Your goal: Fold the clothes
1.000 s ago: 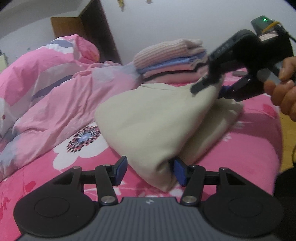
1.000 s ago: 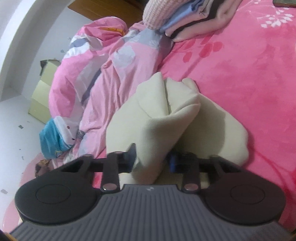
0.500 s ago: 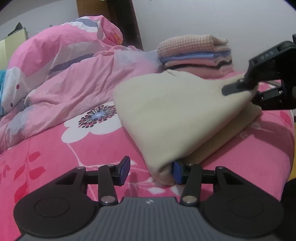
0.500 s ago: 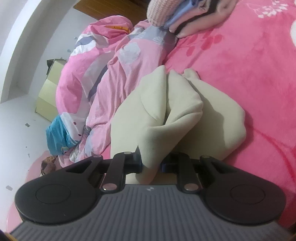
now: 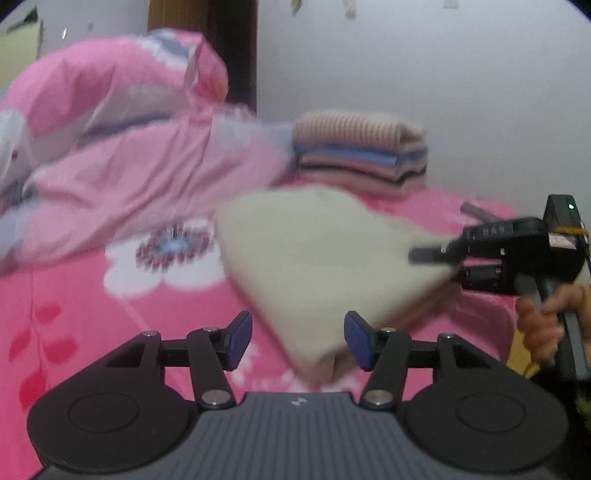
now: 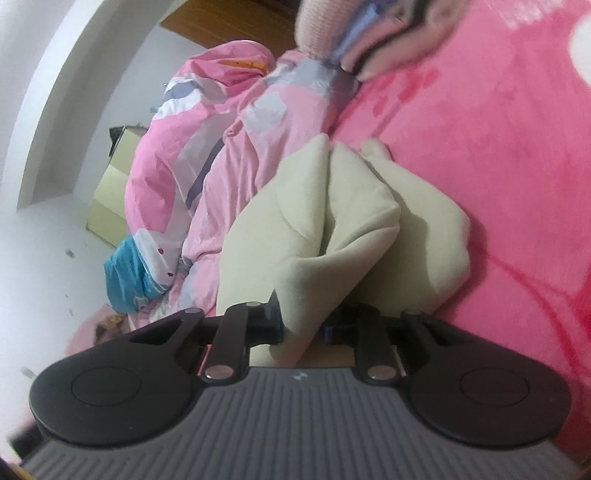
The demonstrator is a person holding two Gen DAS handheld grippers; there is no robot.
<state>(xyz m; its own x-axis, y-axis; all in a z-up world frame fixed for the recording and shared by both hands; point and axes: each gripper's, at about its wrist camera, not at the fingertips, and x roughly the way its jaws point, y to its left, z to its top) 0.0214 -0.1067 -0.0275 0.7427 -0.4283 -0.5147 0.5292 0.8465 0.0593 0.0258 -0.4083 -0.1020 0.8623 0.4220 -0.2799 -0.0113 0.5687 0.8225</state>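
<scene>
While my right gripper (image 6: 301,326) clamps the folded cream fleece garment (image 5: 317,258), my left gripper (image 5: 298,341) gapes wide, gripping nothing, on the pink floral bedsheet (image 5: 92,314).

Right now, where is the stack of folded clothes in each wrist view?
Left wrist view: the stack of folded clothes sits upper centre, behind the cream garment, against the wall.
Right wrist view: the stack is cut off at the top edge, right of centre.
Shared landmark: the pink quilt beside the stack.
</scene>
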